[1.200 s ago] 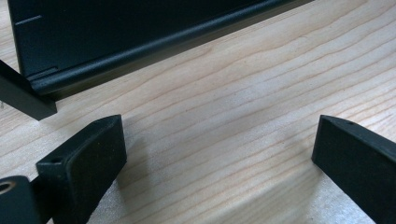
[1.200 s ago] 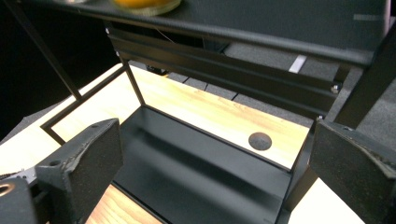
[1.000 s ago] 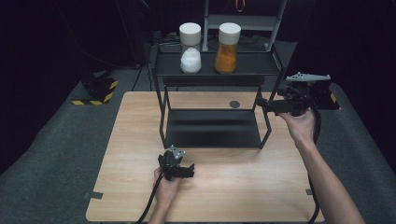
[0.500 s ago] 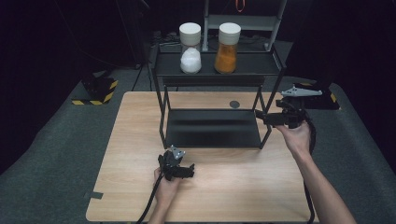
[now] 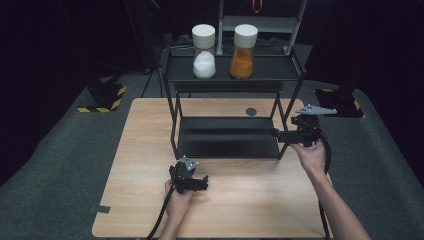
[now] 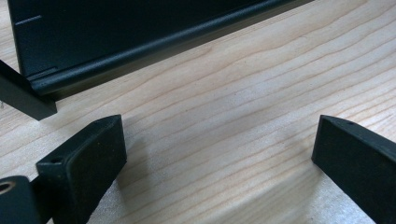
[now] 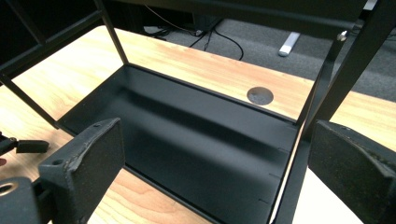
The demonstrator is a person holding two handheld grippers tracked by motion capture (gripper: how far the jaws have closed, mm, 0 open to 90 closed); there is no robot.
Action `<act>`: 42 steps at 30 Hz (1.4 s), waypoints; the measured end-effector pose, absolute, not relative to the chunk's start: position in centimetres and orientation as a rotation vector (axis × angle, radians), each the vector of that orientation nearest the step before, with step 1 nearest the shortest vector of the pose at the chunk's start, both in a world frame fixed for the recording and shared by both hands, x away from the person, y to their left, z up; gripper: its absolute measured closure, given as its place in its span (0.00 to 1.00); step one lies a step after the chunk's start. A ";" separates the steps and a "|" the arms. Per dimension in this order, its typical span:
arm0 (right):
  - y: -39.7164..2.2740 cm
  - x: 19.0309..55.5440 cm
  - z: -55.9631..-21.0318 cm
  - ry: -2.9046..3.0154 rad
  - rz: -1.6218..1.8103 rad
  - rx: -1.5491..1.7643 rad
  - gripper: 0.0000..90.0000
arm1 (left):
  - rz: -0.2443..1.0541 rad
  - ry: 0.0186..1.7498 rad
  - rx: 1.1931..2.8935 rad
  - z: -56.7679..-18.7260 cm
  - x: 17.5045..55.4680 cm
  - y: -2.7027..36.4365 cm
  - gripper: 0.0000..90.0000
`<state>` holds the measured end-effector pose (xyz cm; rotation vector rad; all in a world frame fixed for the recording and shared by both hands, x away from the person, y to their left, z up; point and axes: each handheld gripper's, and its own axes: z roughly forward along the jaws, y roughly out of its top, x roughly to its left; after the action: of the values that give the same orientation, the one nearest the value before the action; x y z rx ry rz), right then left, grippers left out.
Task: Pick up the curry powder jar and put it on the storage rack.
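A black metal rack with two shelves stands at the back of the wooden table. On its top shelf are a jar of white powder and a jar of orange powder, both with pale lids. My left gripper rests low over bare wood in front of the rack, open and holding nothing. My right gripper hovers at the rack's front right leg. It points across the lower shelf, open and holding nothing.
A round grey disc sits flush in the tabletop behind the rack's lower shelf. Around the table lies grey carpet, with a yellow-and-black striped block on the floor at the left. Cables trail from both grippers toward the table's front edge.
My right gripper has moved down and to the left, from beside the rack's upper right to its front right leg. The left gripper has stayed put.
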<state>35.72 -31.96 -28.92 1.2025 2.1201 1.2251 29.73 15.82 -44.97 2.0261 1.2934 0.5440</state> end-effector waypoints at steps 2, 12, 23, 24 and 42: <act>-31.9 35.6 -29.4 2.122 1.220 1.206 0.03 | 0.544 1.293 2.026 -45.0 29.7 15.8 0.03; -31.7 35.1 -31.7 2.128 1.207 1.225 0.04 | 0.544 1.294 2.027 -45.0 29.7 15.8 0.03; -31.2 34.0 -34.4 2.126 1.201 1.220 0.05 | 0.544 1.294 2.026 -45.0 29.7 15.8 0.03; -31.0 33.9 -34.4 2.129 1.192 1.215 0.05 | 0.544 1.294 2.026 -45.0 29.7 15.8 0.03; -29.9 32.8 -39.8 2.199 1.132 1.262 0.05 | 0.545 1.294 2.027 -44.9 29.7 15.8 0.03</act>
<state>32.75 -29.95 -39.76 1.2621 2.1986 1.1318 29.72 15.80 -44.95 2.0275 1.2940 0.5454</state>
